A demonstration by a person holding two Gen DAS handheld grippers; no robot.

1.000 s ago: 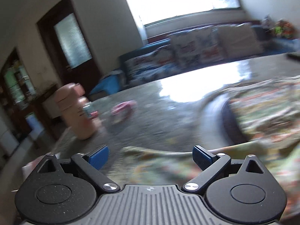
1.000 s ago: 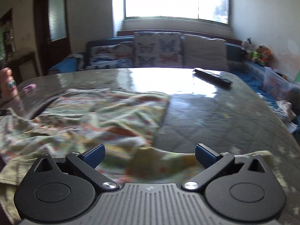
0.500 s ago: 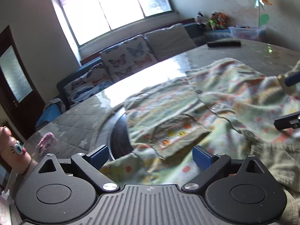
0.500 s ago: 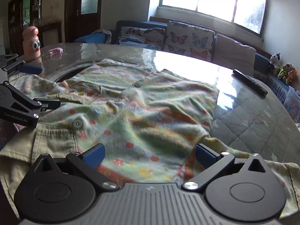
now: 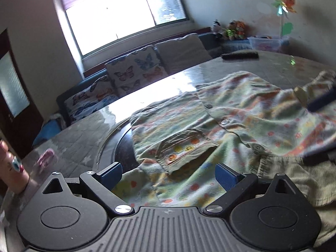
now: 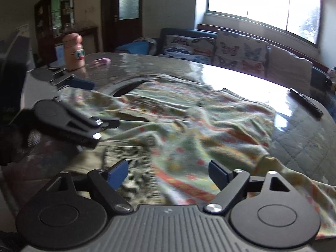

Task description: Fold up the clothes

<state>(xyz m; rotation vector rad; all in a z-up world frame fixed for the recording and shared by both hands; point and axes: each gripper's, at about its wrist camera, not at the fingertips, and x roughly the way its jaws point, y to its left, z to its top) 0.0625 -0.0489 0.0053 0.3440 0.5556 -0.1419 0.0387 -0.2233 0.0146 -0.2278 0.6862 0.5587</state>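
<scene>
Green patterned button-up knit shirt (image 5: 241, 113) is seen spread front-up, rumpled, no fold visible, on the glossy worktop (image 6: 294, 130) ahead of both hand-held grippers; folding judged mostly left. Long axis not clear. Left hand-held gripper (image 5: 168, 173) and right hand-held gripper (image 6: 168, 172) are spread, holding nothing

- My left gripper (image 5: 169, 174) hangs low with its jaws spread wide, nothing between them.
- My right gripper (image 6: 168, 173) is level beside it, jaws likewise wide apart and empty.
</scene>
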